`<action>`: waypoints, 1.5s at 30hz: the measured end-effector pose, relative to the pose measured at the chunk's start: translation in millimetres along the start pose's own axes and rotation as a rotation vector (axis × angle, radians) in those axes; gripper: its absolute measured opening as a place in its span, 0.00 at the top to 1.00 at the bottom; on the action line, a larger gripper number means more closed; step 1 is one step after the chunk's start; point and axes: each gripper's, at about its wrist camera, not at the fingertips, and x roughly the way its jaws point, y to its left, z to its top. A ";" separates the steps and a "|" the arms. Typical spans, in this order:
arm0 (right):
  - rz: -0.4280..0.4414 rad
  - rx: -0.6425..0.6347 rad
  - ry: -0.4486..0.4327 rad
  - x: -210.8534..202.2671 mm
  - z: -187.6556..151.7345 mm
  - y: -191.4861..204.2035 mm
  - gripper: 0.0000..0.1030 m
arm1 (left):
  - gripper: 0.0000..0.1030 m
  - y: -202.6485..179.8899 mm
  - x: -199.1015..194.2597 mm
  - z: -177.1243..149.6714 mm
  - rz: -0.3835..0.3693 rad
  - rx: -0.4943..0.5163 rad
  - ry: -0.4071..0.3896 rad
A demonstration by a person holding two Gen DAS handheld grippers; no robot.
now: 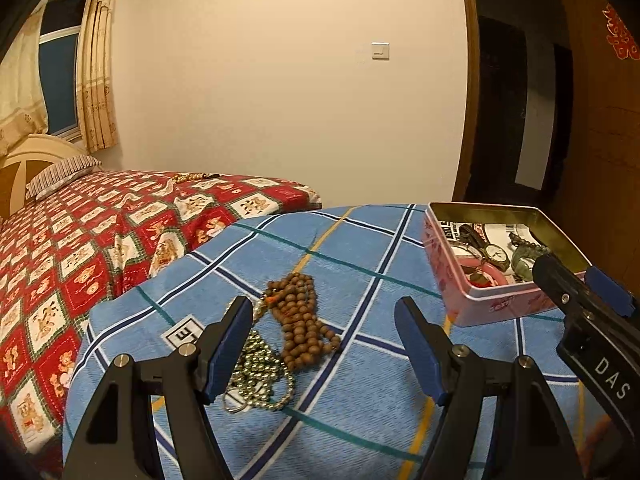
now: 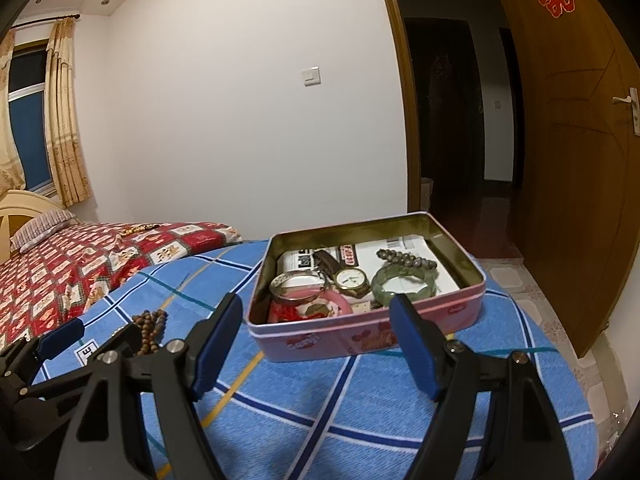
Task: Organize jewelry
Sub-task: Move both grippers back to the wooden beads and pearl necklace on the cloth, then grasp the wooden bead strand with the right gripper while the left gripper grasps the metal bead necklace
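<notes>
Jaws of the left gripper [image 1: 324,340] stand spread and empty above the wooden bead strand [image 1: 302,320] and the metal ball chain [image 1: 260,376] lying on the blue checked table [image 1: 360,420]. The right gripper [image 2: 316,328] gapes too, facing the pink tin [image 2: 368,336] holding a watch [image 2: 351,280], bangles and a jade bracelet [image 2: 404,286].

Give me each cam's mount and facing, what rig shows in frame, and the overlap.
Left wrist: on the left gripper, facing along its open jaws at the wooden bead strand and metal bead chain on the blue plaid cloth; right gripper at right edge.
Right wrist: on the right gripper, jaws open, facing the pink tin; left gripper at left edge.
Shared: tin, wooden beads, cloth, bed, light switch.
</notes>
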 end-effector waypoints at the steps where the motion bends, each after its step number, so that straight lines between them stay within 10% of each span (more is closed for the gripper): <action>1: 0.004 0.004 0.003 -0.3 -0.3 0.7 0.24 | 0.29 3.7 -0.9 -0.1 0.002 -0.002 0.001; 17: 0.167 -0.023 0.101 10.5 -7.3 44.6 0.48 | 0.29 126.0 -1.5 -0.2 0.181 -0.177 0.035; 37: 0.377 -0.121 0.498 112.6 -25.7 141.4 0.54 | 0.29 152.9 9.6 -6.2 0.103 -0.301 0.095; 45: 0.428 -0.136 0.496 106.1 -26.1 126.1 0.76 | 0.29 135.9 8.2 -3.7 0.047 -0.219 0.087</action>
